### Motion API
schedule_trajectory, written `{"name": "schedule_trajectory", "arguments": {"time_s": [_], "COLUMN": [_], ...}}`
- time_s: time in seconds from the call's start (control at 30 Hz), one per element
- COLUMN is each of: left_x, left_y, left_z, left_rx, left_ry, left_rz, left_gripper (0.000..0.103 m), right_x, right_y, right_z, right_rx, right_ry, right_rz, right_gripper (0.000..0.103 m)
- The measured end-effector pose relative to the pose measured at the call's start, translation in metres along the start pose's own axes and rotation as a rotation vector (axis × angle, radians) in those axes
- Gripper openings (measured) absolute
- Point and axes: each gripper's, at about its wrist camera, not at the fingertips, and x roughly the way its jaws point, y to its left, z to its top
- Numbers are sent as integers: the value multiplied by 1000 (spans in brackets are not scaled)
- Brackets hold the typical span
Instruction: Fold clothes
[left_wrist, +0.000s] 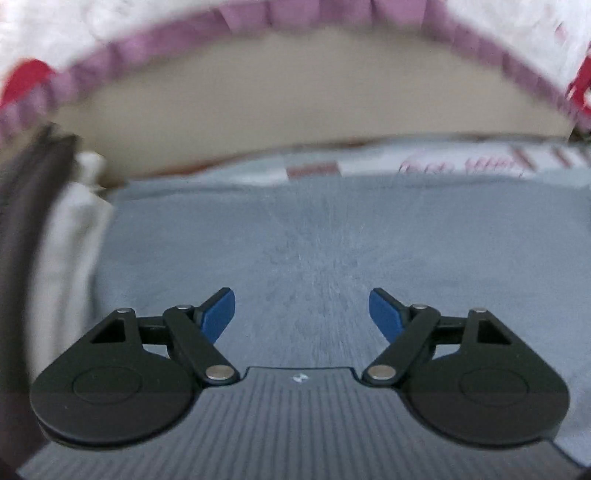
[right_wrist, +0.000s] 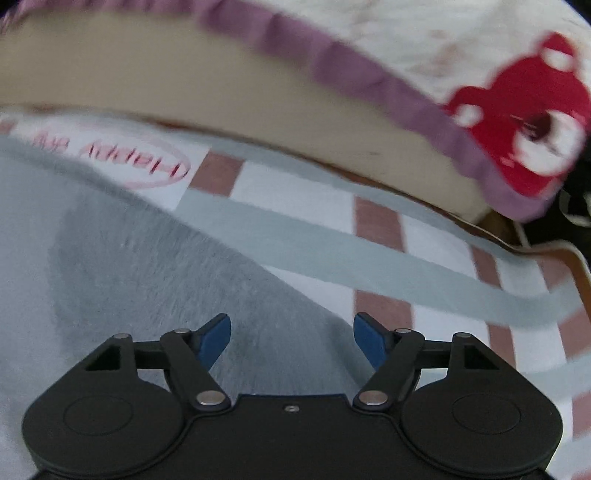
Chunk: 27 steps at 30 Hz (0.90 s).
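Observation:
A grey fleecy garment (left_wrist: 314, 236) lies flat and fills the middle of the left wrist view. My left gripper (left_wrist: 302, 314) is open and empty, low over it. In the right wrist view the same grey garment (right_wrist: 147, 266) lies at the left on a checked sheet (right_wrist: 295, 199). My right gripper (right_wrist: 291, 338) is open and empty, over the garment's right edge. Both views are blurred.
A white cover with a purple frilled edge (right_wrist: 332, 62) and a red bear print (right_wrist: 524, 122) hangs beyond a beige surface (left_wrist: 295, 96). White cloth (left_wrist: 70, 229) and something dark (left_wrist: 22, 206) lie at the left in the left wrist view.

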Motion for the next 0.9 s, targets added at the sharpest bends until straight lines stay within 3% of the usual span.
{"name": "schedule_trajectory", "arguments": {"time_s": [0.07, 0.1, 0.13, 0.2, 0.23, 0.4, 0.5, 0.57, 0.6, 0.7, 0.8, 0.9], "left_x": [25, 35, 45, 54, 57, 68, 66, 64, 63, 73, 83, 96], "left_y": [0, 1, 2, -2, -5, -3, 10, 18, 22, 26, 31, 31], "left_z": [10, 14, 18, 21, 21, 22, 31, 39, 42, 45, 47, 48], "left_rx": [-32, -48, -64, -45, -26, -28, -93, -124, -128, -88, -46, -12], "left_ry": [54, 72, 89, 82, 72, 3, -40, -80, -104, -89, -72, -39], "left_rz": [-13, -21, -29, 4, 14, 36, 35, 30, 42, 66, 90, 88], "left_gripper": [80, 80, 80, 80, 80, 80, 80, 80, 80, 80, 80, 80], "right_x": [11, 13, 15, 15, 13, -17, -33, -38, -36, -14, 10, 12], "right_y": [-3, -3, -3, 2, 7, 24, 19, 3, -7, -36, -27, -20], "right_z": [-3, -8, -12, -21, -24, -32, -25, -18, -16, -10, -6, -9], "right_rx": [10, 22, 35, 44, 43, 42, 31, 108, 161, 294, 183, 140], "right_ry": [46, 41, 36, -4, -34, -230, -325, -352, -342, -249, -129, -131], "right_rz": [60, 77, 94, 71, 43, -156, -336, -453, -469, -387, -339, -322], "right_gripper": [75, 68, 43, 12, 7, 3, 3, 0, 0, 0, 3, 10]}}
